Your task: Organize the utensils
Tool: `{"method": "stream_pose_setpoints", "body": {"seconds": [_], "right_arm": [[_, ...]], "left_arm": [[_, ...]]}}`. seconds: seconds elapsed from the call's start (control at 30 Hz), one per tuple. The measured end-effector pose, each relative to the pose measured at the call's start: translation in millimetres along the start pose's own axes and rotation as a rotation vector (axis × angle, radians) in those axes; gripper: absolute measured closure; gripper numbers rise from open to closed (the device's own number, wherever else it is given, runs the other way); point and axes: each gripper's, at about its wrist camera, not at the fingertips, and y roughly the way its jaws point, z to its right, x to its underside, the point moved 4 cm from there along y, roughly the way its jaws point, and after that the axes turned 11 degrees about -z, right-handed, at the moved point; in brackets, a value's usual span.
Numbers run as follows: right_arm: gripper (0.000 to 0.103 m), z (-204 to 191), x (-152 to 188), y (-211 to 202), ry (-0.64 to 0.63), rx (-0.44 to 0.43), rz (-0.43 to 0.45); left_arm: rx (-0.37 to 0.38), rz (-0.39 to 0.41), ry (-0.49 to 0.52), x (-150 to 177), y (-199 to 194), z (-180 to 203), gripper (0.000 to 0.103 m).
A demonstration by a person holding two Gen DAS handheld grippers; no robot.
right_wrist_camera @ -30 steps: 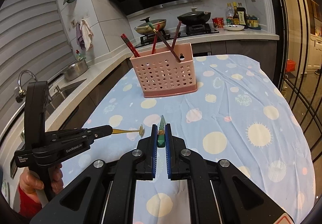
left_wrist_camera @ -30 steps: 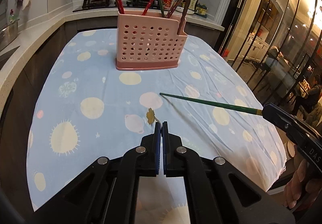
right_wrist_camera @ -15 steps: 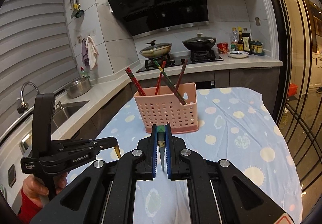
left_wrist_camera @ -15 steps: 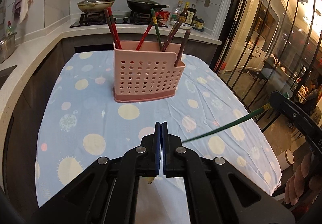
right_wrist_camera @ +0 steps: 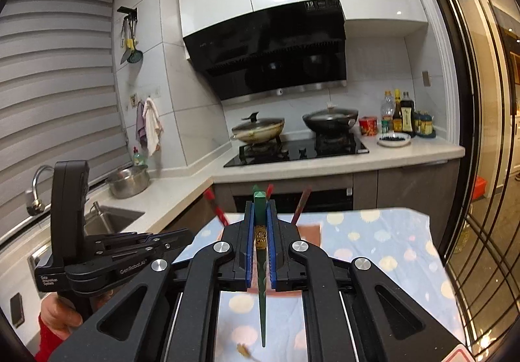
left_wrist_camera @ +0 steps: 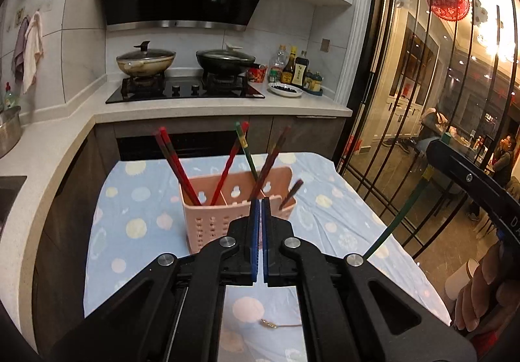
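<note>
We are gripping the green chopstick (right_wrist_camera: 262, 280) in our right tool (right_wrist_camera: 260, 232), pads clamped on its thick end, tip pointing down over the tabletop (right_wrist_camera: 390, 251). Our left tool (left_wrist_camera: 260, 232) is pinching a thin gold utensil (left_wrist_camera: 276, 325), jaws nearly together. Ahead, the pink holder (left_wrist_camera: 208, 215) is carrying red and dark chopsticks (left_wrist_camera: 177, 163) leaning in its compartments.

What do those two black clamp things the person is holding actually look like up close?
Both grippers, left and right, are matte black plastic linkages with silver pivot screws and blue-padded fingers. The left one's side reads "GenRobot.AI" in white. A red sleeve shows at the left hand.
</note>
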Motion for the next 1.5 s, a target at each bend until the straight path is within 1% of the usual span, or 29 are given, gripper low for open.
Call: {"method": "stream_pose_setpoints", "body": {"seconds": [0.1,0.23,0.47,0.63,0.73,0.87,0.97,1.13,1.23,1.37,1.43,1.5], "right_arm": [[0.096,6.4,-8.7,4.2,0.011,0.008,0.009],[0.096,15.0,4.3,5.5,0.03,0.031,-0.011],[0.096,28.2,31.2,1.6,0.083,0.064,-0.05],[0.096,34.5,52.2,-4.9,0.1,0.106,-0.068],[0.096,39.6,63.1,-5.0,0.113,0.113,-0.089],[0.096,49.0,73.7,-1.0,0.123,0.135,-0.108],[0.096,53.8,77.8,-1.1,0.128,0.146,-0.111],[0.096,58.6,72.6,-14.3,0.132,0.148,-0.069],[0.096,61.4,70.2,-13.7,0.133,0.148,-0.064],[0.096,60.0,79.3,-1.3,0.133,0.117,-0.11],[0.096,56.7,86.2,3.4,0.141,0.084,-0.135],[0.096,50.0,88.4,0.1,0.13,0.079,-0.13]], "left_arm": [[0.004,0.007,-0.003,-8.0,2.6,-2.5,0.102],[0.013,-0.041,0.013,9.0,17.6,-0.1,0.102],[0.064,-0.179,-0.008,61.7,50.4,8.8,0.102],[0.072,-0.263,-0.011,103.8,66.8,22.3,0.102],[0.089,-0.314,-0.018,122.7,79.3,29.4,0.102],[0.063,-0.365,-0.005,142.3,98.3,35.5,0.101],[0.051,-0.405,-0.017,155.8,108.7,33.2,0.101],[0.038,-0.437,-0.019,171.0,113.2,30.7,0.101],[0.023,-0.468,-0.03,180.1,123.9,25.8,0.101],[0.008,-0.497,-0.053,187.4,135.1,15.7,0.101],[0.006,-0.491,-0.06,185.6,135.4,11.4,0.101],[-0.016,-0.485,-0.063,182.4,135.8,5.8,0.101]]}}
